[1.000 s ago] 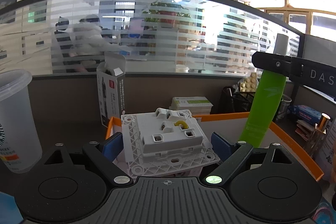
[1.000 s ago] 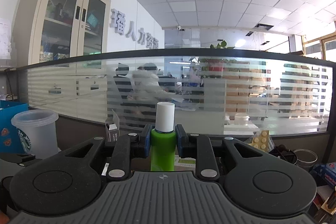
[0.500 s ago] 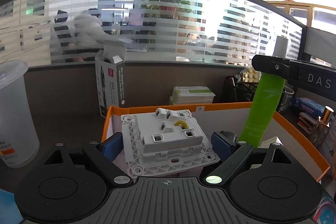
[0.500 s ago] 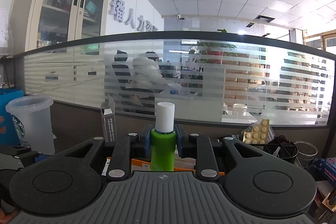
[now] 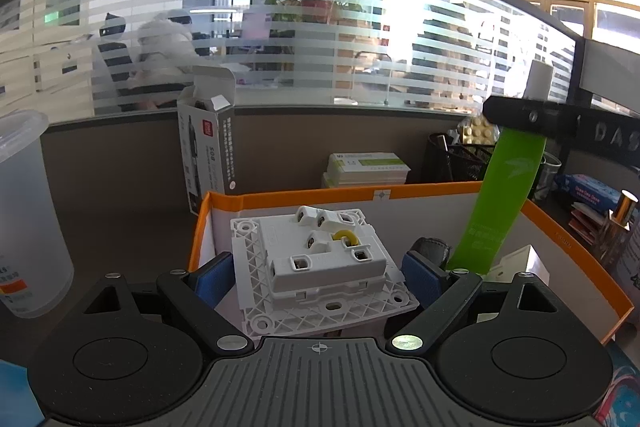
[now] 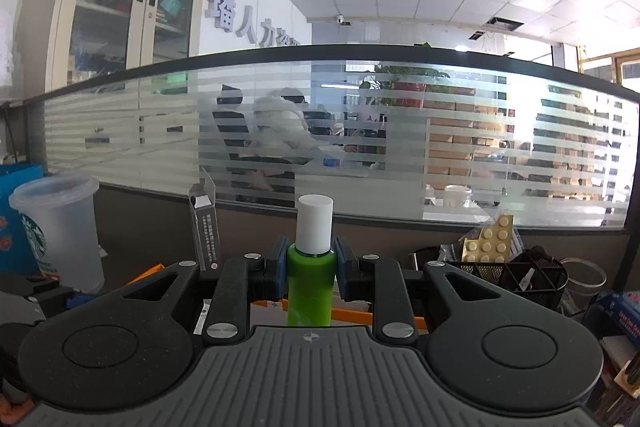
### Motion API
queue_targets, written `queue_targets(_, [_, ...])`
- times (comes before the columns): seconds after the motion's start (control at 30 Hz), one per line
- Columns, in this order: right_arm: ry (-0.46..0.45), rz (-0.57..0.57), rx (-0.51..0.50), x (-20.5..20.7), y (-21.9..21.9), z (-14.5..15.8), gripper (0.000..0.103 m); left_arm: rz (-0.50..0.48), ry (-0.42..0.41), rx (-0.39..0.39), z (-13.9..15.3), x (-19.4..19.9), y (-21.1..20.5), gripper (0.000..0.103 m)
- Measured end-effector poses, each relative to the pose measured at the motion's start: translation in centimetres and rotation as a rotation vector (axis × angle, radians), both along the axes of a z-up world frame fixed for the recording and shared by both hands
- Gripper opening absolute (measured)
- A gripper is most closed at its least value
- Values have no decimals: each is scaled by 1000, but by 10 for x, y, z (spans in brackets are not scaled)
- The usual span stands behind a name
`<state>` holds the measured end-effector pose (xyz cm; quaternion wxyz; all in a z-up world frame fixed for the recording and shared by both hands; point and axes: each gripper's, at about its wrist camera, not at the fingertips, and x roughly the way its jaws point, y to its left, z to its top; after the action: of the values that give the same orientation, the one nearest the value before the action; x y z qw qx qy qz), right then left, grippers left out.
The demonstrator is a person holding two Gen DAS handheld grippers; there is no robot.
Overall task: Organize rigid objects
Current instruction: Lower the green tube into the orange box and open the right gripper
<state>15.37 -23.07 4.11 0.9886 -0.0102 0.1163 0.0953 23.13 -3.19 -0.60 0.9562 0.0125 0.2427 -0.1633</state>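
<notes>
The left gripper (image 5: 318, 277) pinches the white socket (image 5: 320, 267) low in the frame above the orange-rimmed box (image 5: 360, 195), while the right gripper (image 6: 311, 269) clamps the green bottle (image 6: 311, 283), whose tilted lower end could, I think, knock the socket or tip over inside.

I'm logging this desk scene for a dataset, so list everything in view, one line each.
socket module: 1, white, between the left fingers, over the box
green bottle: 1, green with white cap, clamped upright, its base down in the box
box: 1, orange-rimmed, centre desk
plastic cup: 1, frosted, left
product carton: 1, dark, open flap, behind box
mesh organiser: 1, black, right
booklet stack: 1, white-green, behind box
left gripper: 1, black, blue pads
right gripper: 1, black, blue pads
</notes>
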Motion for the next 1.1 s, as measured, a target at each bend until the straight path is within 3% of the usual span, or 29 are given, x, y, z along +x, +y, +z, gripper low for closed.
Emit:
queue_targets(0.17, [55, 80, 128, 4, -11, 3, 22, 0, -1, 33, 0, 0, -4, 91])
queue_targets(0.4, [160, -8, 103, 21, -15, -13, 27, 4, -1, 41, -1, 1, -4, 92])
queue_targets(0.43, [162, -27, 101, 21, -17, -14, 34, 6, -8, 39, 0, -1, -3, 98])
queue_targets(0.47, [156, -51, 92, 20, -17, -14, 57, 11, -15, 38, 0, -2, -3, 100])
queue_targets(0.5, [142, -72, 76, 18, -16, -14, 69, 13, -22, 38, 2, -3, -2, 103])
queue_targets(0.67, [58, -161, -47, 7, -8, -8, 74, 49, -62, 28, 16, -13, 5, 103])
queue_targets(0.77, [-24, -157, -106, -19, -3, 2, 75, 48, -142, -7, 34, -38, 19, 103])
queue_targets(0.9, [-77, -55, -162, -86, 9, 5, 80, -5, -167, -38, 42, -78, 41, 103])
queue_targets(1.0, [-9, 15, -187, -129, 13, -17, 80, -54, -162, -28, 32, -111, 54, 103])
queue_targets(1.1, [119, 46, -189, -146, 16, -52, 80, -80, -98, -38, 13, -137, 64, 103])
